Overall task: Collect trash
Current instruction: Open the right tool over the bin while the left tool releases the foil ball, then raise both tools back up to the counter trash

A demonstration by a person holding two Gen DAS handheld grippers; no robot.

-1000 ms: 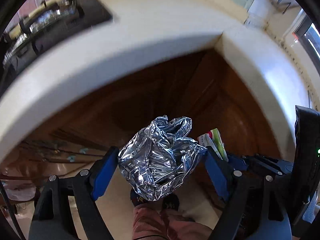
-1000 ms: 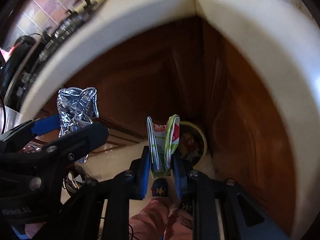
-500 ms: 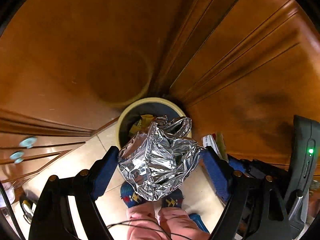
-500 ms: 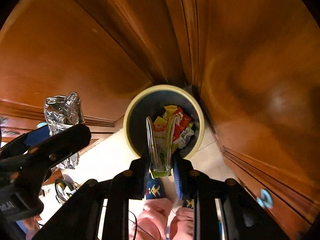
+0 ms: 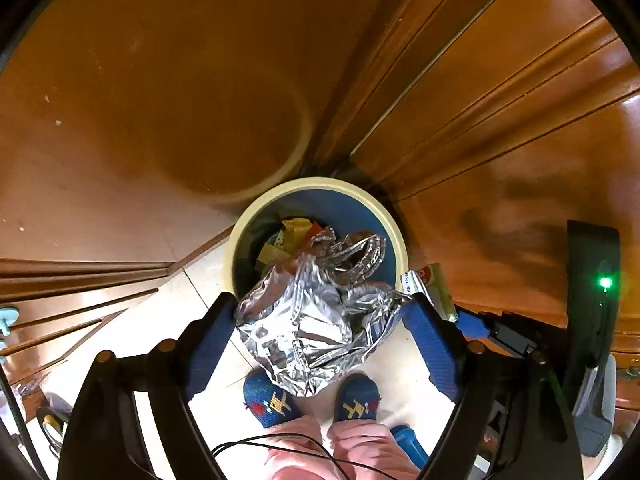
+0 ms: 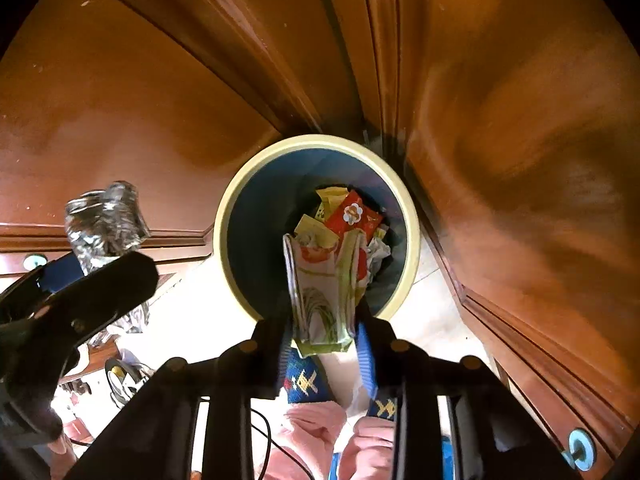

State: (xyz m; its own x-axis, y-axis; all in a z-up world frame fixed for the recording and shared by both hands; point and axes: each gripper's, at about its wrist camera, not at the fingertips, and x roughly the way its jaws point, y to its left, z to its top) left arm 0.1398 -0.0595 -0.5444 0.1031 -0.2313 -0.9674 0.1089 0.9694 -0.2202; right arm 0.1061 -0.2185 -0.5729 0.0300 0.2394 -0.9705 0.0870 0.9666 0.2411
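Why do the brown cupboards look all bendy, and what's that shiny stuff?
Left wrist view: the fisheye lens curves the brown wooden cupboard doors; the crumpled silver foil glints. Right wrist view: same bending; the foil looks smeared.

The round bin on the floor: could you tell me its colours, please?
Round bin: cream rim, dark blue inside; clearest in the right wrist view.
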